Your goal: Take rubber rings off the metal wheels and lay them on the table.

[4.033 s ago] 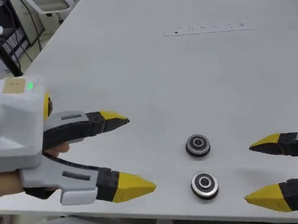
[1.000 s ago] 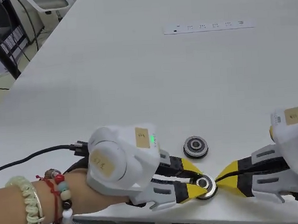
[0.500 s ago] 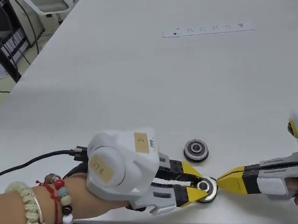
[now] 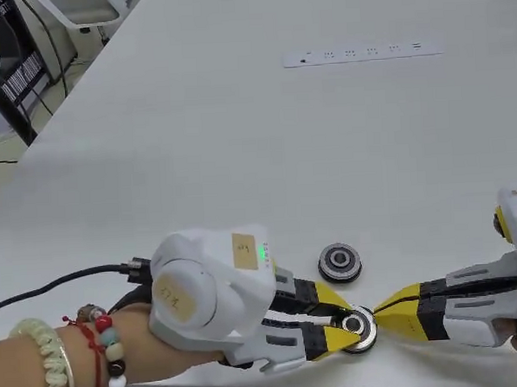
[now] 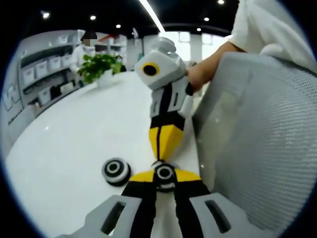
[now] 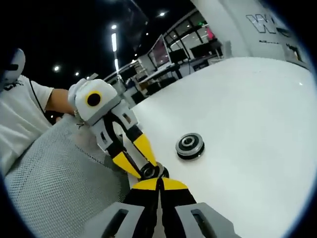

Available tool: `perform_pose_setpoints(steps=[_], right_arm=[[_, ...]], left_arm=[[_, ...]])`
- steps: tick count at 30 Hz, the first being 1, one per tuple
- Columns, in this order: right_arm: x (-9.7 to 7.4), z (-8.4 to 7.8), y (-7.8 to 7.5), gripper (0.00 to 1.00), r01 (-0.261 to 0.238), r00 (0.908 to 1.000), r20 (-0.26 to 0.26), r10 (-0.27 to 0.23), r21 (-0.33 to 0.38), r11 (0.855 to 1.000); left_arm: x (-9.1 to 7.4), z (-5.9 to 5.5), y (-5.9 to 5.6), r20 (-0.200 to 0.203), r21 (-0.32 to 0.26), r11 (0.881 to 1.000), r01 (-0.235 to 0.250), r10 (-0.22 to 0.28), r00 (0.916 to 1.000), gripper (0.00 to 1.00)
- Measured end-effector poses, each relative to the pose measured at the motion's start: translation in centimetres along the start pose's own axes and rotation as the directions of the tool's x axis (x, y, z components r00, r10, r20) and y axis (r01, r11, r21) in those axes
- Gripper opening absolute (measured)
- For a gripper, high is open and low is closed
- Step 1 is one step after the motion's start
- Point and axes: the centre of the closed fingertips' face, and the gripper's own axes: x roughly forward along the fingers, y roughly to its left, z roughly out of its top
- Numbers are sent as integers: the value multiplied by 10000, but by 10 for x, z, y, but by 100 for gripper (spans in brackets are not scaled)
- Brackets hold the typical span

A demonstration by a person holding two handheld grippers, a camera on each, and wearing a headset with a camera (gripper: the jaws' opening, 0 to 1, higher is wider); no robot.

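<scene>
While the left claw (image 4: 345,321) grips a wheel (image 4: 362,325) between its nearly shut yellow tips, the first step is in hand: its dark ring (image 4: 367,344) looks still seated, and no ring lies loose on the table (image 4: 238,142). The left forearm (image 4: 42,369) reaches in low from the near left, and the claw points right, almost flat to the tabletop. A second wheel (image 4: 340,262) sits just beyond the left claw's tips, touching neither claw. The right claw (image 4: 384,313) comes in level from the right, nose to nose with the left, jaws drawn together and tips against the held wheel's rim. Whether they pinch rubber, I cannot tell. The next move likely calls for catching the ring's edge and peeling it rightward while the left claw holds firm.
</scene>
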Motion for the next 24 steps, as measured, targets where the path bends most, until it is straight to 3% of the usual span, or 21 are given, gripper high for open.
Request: perform_pose_setpoints(steps=[6, 24], right_arm=[[0, 1, 1, 0, -223, 9997, 161, 210, 902, 9957], [3, 5, 5, 0, -391, 9990, 227, 374, 787, 9961]], left_arm=[[0, 0, 0, -32, 81, 10000, 16, -16, 10000, 13], [1, 0, 2, -80, 204, 9998, 28, -26, 10000, 13]])
